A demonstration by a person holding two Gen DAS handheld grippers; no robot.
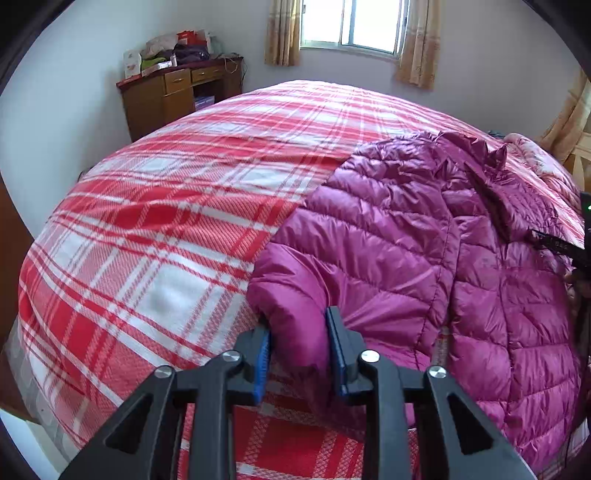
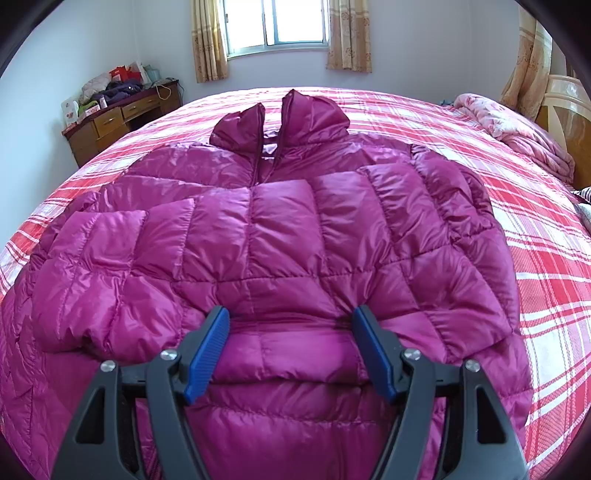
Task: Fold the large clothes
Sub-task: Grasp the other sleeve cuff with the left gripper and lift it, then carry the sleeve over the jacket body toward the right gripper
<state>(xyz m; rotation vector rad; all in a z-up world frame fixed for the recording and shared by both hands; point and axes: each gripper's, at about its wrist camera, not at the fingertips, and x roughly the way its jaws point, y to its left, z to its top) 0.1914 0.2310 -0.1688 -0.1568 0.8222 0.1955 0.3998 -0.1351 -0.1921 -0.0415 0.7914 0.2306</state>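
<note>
Jacket (image 2: 280, 236) flat on bed (image 2: 546, 258)

No lettering I can read anywhere; the white and red boxes (image 2: 70, 109) on the wooden desk (image 2: 122, 114) carry red print, but it is too small and blurred to make out

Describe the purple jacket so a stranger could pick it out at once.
Start at the big bed with the red-and-white plaid cover, below the curtained window. Spread flat across it lies the purple jacket. It is a shiny, quilted puffer with a hood toward the window, unlike the pale pink floral quilt bunched at the bed's far right.
</note>
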